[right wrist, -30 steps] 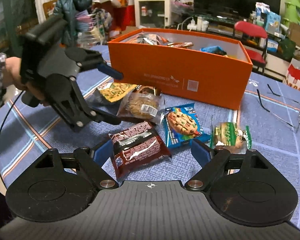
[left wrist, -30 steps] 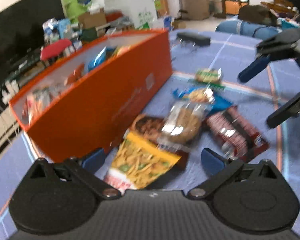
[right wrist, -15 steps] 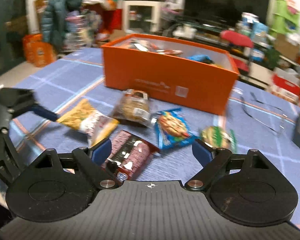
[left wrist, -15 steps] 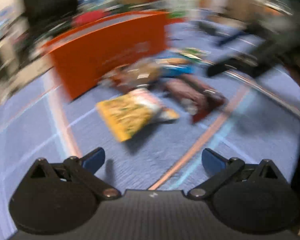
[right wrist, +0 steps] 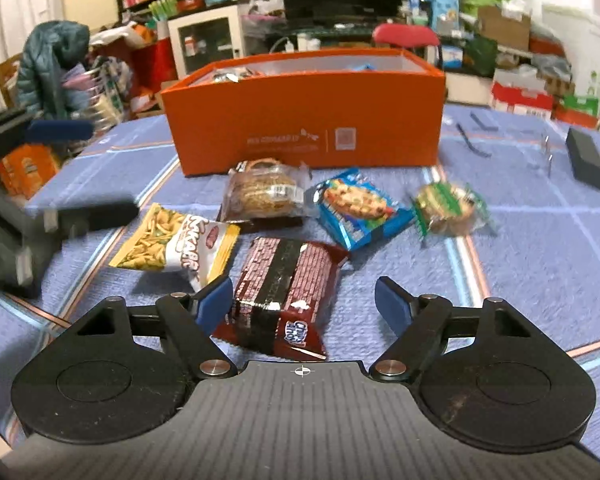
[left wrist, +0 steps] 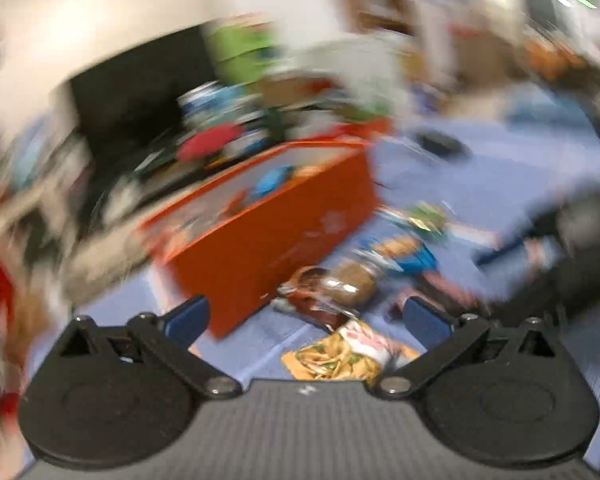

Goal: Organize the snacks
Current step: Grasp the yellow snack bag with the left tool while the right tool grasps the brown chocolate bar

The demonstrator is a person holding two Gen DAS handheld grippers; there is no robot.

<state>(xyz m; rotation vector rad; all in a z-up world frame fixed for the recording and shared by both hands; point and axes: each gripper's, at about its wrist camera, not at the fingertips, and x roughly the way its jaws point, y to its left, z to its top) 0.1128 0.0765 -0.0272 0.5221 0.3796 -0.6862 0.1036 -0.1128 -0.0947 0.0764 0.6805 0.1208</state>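
An orange box [right wrist: 304, 128] with snacks inside stands at the far side of the blue cloth; it also shows blurred in the left wrist view [left wrist: 268, 236]. In front of it lie a yellow chips bag [right wrist: 172, 246], a clear-wrapped cookie pack [right wrist: 264, 194], a blue cookie pack [right wrist: 360, 208], a green-wrapped cookie pack [right wrist: 448, 208] and a dark red Chips Ahoy pack [right wrist: 284, 292]. My right gripper [right wrist: 304, 304] is open and empty, just above the near end of the dark red pack. My left gripper [left wrist: 306, 320] is open and empty, near the chips bag [left wrist: 340, 356]; it shows at the left of the right wrist view [right wrist: 72, 172].
A black case [right wrist: 586, 158] and a pair of glasses [right wrist: 540, 152] lie at the right of the blue cloth [right wrist: 540, 248]. Beyond the table stand a red chair [right wrist: 404, 36], a TV, shelves and cluttered boxes.
My left gripper has pulled back from the snacks and swung, its view now blurred. The chips bag now lies apart, left of the pile. My right gripper has moved closer over the dark red pack.
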